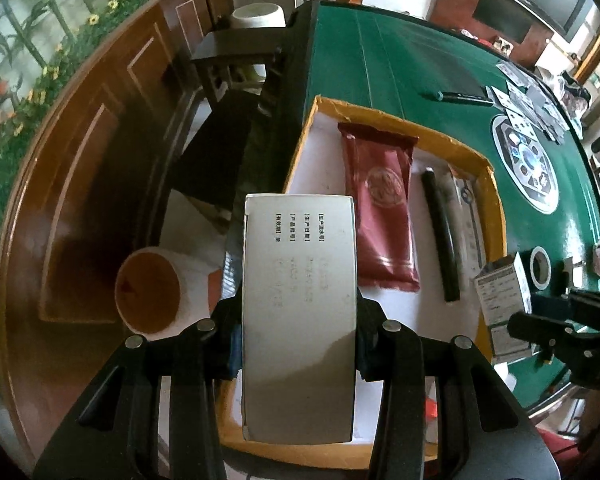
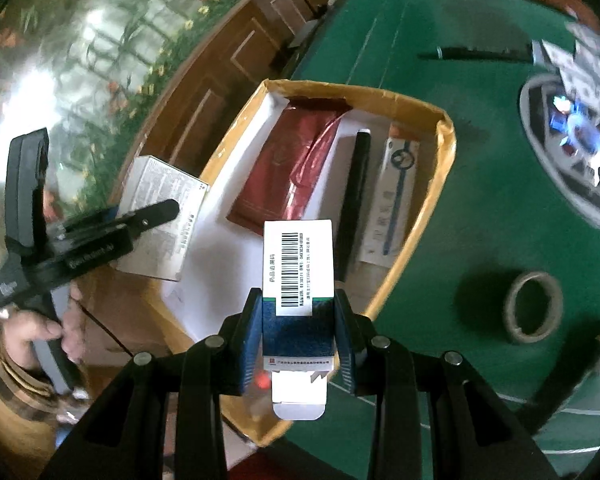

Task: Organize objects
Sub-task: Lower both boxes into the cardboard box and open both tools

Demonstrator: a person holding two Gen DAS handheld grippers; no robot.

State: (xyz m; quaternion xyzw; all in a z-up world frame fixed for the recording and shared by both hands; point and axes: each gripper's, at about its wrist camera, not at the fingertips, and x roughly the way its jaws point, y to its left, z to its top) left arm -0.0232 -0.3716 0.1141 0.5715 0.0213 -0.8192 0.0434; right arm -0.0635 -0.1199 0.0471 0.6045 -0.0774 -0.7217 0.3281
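While gripped lengthwise, white box [image 1: 299, 312], apparently above tray [image 1: 452, 142]

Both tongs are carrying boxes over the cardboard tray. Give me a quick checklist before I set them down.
1. Left tongs clamped on the flat grey-white carton: ok.
2. Right tongs clamped on the small blue-and-white barcode box: ok.
3. Bare white floor in the yellow-rimmed cardboard tray below the barcode box: ok, a free patch shows beside the dark red foil pouch.
4. Black stick clear of the drop spot: cannot tell, it lies close beside the box.
5. Barcode box's bottom flap closed: not ok, it hangs open.
6. The two tongs apart from each other: ok.
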